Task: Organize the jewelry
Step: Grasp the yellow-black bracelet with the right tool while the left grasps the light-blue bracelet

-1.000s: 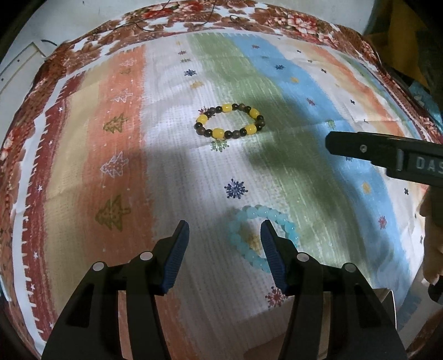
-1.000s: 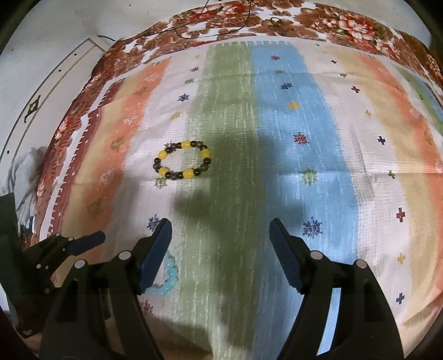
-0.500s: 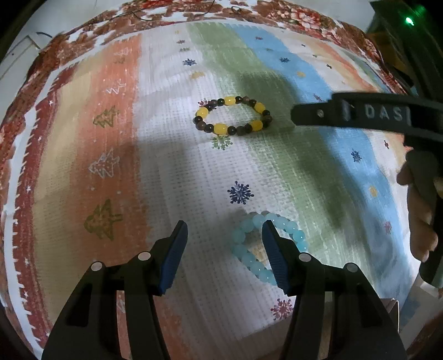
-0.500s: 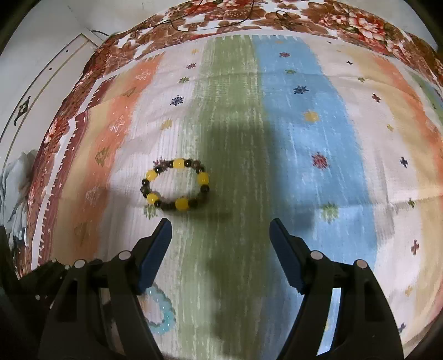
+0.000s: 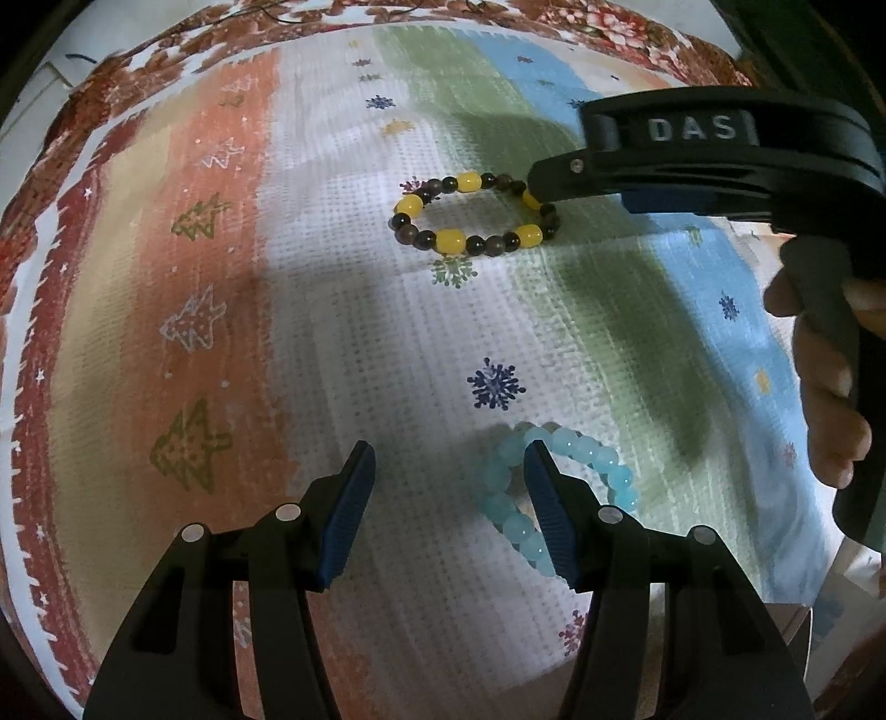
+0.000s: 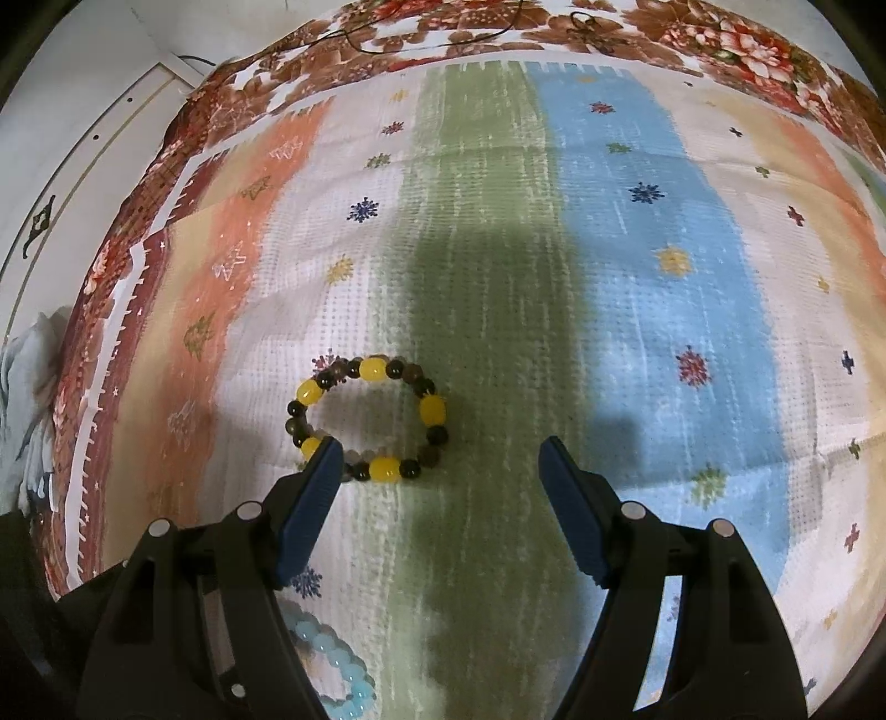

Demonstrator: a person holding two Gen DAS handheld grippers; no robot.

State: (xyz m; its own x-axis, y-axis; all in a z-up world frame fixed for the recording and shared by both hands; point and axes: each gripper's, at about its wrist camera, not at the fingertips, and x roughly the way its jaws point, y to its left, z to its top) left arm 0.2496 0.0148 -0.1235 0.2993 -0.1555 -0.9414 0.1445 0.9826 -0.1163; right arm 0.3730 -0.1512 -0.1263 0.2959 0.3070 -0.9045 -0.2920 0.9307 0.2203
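Observation:
A yellow and dark bead bracelet (image 5: 475, 213) lies flat on the striped cloth; it also shows in the right wrist view (image 6: 368, 423). A light blue bead bracelet (image 5: 576, 476) lies nearer, partly behind my left gripper's right finger; it also shows in the right wrist view (image 6: 332, 659). My left gripper (image 5: 449, 462) is open and empty, just left of the blue bracelet. My right gripper (image 6: 434, 459) is open and empty, with its left fingertip over the yellow bracelet's near edge. In the left wrist view the right gripper (image 5: 559, 183) reaches in over that bracelet's right side.
The striped cloth (image 6: 637, 288) with snowflake and tree prints covers the surface over a floral brown cloth (image 6: 692, 33). A white wall or door panel (image 6: 72, 138) stands at the far left. The cloth's near edge (image 5: 720, 603) drops off at lower right.
My right gripper has moved forward and left to the yellow bracelet, its left finger now at the bracelet's edge. My left gripper has stayed nearly still beside the blue bracelet.

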